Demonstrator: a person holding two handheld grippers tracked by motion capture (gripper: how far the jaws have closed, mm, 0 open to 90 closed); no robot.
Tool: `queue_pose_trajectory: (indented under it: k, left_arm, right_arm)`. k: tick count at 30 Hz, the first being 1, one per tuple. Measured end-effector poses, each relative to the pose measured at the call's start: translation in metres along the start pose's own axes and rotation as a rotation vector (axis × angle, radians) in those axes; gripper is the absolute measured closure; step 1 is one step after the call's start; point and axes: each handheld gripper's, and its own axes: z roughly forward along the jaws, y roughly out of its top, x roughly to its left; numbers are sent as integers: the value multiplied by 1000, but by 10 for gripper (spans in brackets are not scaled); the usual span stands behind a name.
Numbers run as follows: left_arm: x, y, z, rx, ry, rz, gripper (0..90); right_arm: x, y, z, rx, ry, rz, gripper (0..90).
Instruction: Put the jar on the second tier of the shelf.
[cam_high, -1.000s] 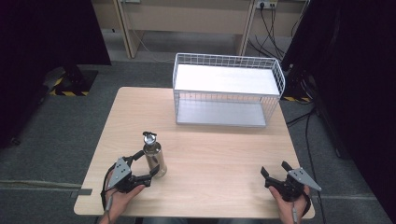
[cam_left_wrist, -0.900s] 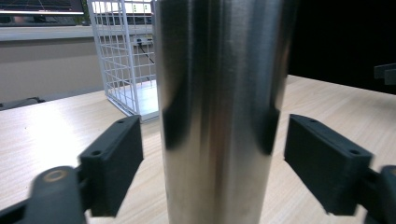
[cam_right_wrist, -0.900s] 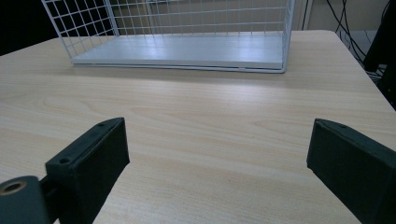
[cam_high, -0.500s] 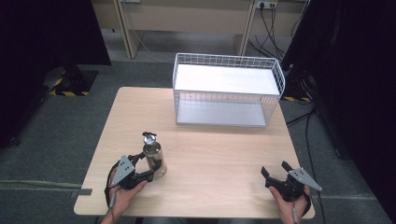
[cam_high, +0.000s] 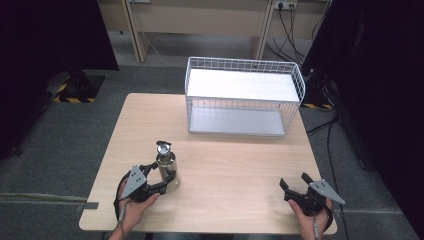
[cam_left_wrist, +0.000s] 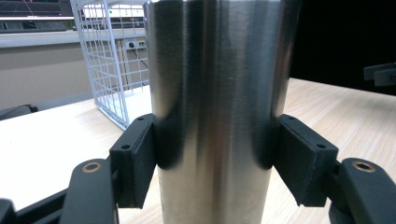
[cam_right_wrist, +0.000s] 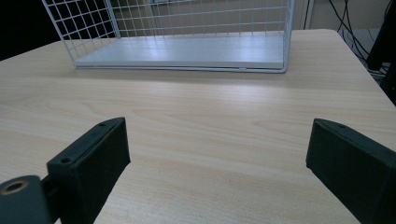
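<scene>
Left tongs (cam_high: 162, 180) are clamped on the tall brushed stainless-steel bottle (cam_high: 166, 167), and in the left gripper view you can see both black pads (cam_left_wrist: 135, 158) pressed flat against the sides of the shiny cylinder (cam_left_wrist: 217, 112), low on its body. The jaws have just been closing, and now the metal sits squeezed between them. The bottle stands upright on the light wooden counter (cam_high: 225, 165), in the near-left part of it, with its dark cap on top. The hand (cam_high: 137, 205) holding those tongs comes in from the bottom edge, with the grey three-cornered plate sitting on top of the tool.

Right tongs (cam_high: 296, 186) are over at the near-right corner of the counter, well apart from the bottle. Their jaws stand spread wide with nothing between them, just bare wood grain (cam_right_wrist: 219, 140) showing in the gap in the right gripper view.

Further out, a white wire basket with a flat white bottom (cam_high: 244, 75) sits at the far side of the counter, roughly centre-right, open at the top. Beyond the counter it's grey carpet floor (cam_high: 65, 145), some cables (cam_high: 290, 15) trailing down by the wall, and a yellow-and-black striped base (cam_high: 75, 95) off to the far left.
</scene>
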Motion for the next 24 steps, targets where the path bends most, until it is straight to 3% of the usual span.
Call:
queue_pose_trajectory:
  k: [12,24]
  left_arm:
    - [1,24,10,-69,-8,-20,349]
    - [3,47,25,-100,-11,-7,349]
  right_arm:
    - [0,0,0,-2,1,1,65]
    - [0,0,0,1,0,-1,66]
